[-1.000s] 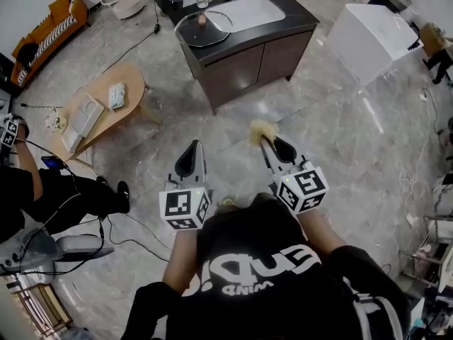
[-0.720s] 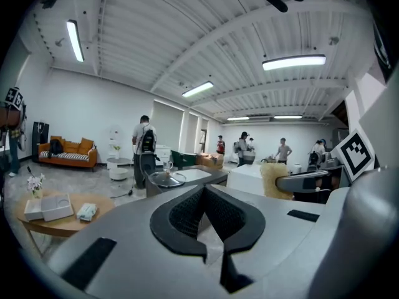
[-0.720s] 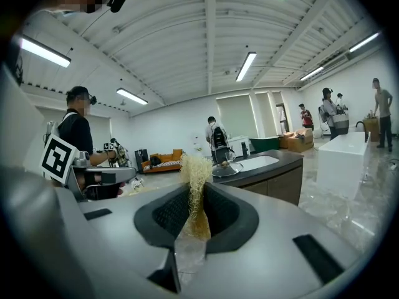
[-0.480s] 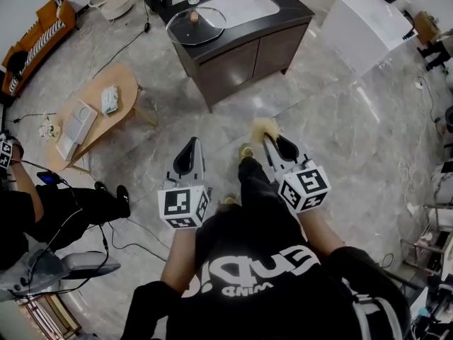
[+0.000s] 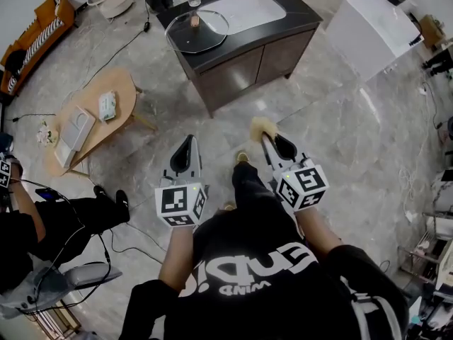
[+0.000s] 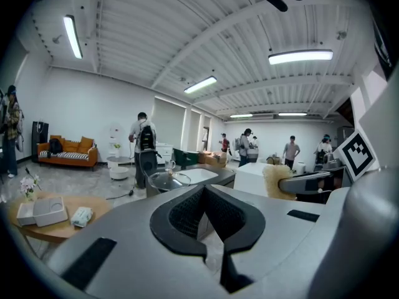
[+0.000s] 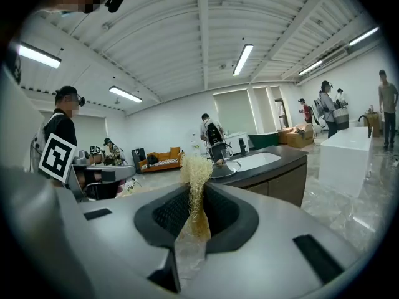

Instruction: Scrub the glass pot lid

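The glass pot lid (image 5: 196, 30) lies flat at the left end of the dark table (image 5: 233, 47), just beside its white sink (image 5: 244, 9). It is well apart from both claws, which I hold over the marble floor (image 5: 340, 119). My left claw (image 5: 188, 142) is fully closed with nothing in it. My right claw (image 5: 264, 137) is clamped on a straw-coloured scrubber (image 5: 260, 126), whose fibres poke up past the jaw tips.

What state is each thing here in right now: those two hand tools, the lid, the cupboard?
Scrubber: clamped, sticking out in front.
Right gripper: shut on the scrubber.
Left gripper: shut, empty.
Lid: lying knob up on the counter, untouched.
Cabinet doors: closed.
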Tool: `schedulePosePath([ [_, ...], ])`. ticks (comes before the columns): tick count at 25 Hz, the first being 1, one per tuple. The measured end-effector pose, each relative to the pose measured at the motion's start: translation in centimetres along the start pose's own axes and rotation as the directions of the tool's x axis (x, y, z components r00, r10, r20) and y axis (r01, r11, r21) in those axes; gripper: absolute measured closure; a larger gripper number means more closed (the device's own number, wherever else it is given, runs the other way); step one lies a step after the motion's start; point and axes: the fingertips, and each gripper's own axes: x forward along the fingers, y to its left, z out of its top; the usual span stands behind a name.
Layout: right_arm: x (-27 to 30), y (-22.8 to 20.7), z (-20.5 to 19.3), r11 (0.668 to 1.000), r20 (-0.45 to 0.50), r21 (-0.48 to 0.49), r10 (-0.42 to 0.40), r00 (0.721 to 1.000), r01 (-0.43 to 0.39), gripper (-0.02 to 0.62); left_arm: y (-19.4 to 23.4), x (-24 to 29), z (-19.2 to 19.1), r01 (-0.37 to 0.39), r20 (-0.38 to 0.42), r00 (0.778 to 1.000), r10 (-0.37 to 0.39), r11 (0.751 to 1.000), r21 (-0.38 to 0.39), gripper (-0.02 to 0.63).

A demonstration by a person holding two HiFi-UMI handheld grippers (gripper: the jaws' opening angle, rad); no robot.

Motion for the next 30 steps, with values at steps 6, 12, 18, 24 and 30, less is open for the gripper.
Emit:
schedulePosePath([
  [6,4.7,-2.4,2.4,1.0,0.003,0.01,0.015,1.0,-0.015,0.549,2.0,4.7,2.0,-0.014,-0.006,1.0,0.014,1.0,0.006,0.592],
  [12,9.0,-5.0,5.0,0.999,0.001,0.005,0.05,0.999,-0.05,0.548,3.3,9.2,4.1,-0.038,-0.006,0.999,0.038,0.999,0.007,0.592],
  [18,13.6,-8.1,7.2,0.996,-0.012,-0.007,0.084,0.996,-0.084,0.549,4.5,14.0,5.5,-0.068,-0.01,0.998,0.068,0.998,-0.005,0.592],
  [24,17.6,-10.8,9.2,0.992,-0.023,-0.031,0.124,0.992,-0.124,0.548,5.6,18.6,6.8,-0.105,0.004,0.994,0.105,0.994,-0.019,0.592],
  [30,21.3,-12.7,10.3,0.985,-0.032,-0.039,0.166,0.986,-0.167,0.549,7.0,21.4,7.4,-0.153,0.009,0.988,0.153,0.988,-0.027,0.592],
])
